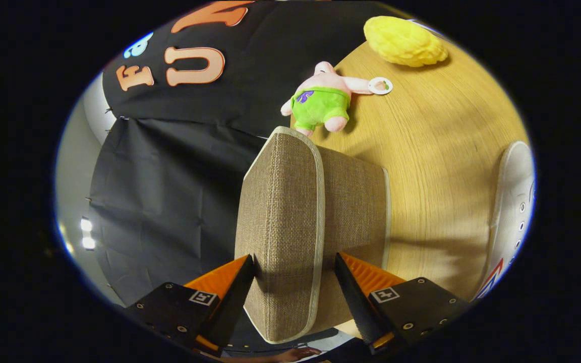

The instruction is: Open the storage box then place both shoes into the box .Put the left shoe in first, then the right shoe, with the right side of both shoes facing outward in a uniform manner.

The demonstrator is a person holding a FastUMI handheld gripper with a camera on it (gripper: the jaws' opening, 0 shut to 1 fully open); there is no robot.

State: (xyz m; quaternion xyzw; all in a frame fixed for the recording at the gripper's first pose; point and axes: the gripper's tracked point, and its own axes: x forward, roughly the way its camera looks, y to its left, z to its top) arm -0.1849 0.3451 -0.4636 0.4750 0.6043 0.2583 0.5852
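The gripper (pixel 294 269) is shown clamped on the lid (pixel 280 222) of the storage box (pixel 353 212), one finger pressed against each face of the trimmed panel near its edge. The box stands on the wooden table (pixel 437 151), with a white shoe (pixel 515 212) well apart at the far side and a plush toy (pixel 321 103) and yellow object (pixel 404 40) beyond. The woven fabric is judged light, fairly stiff and rough enough to resist slipping; hold is best taken at the bound rim.

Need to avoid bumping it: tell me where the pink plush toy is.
In the gripper view, the pink plush toy lies on the wooden table, just beyond the fabric storage box, near the yellow plush.
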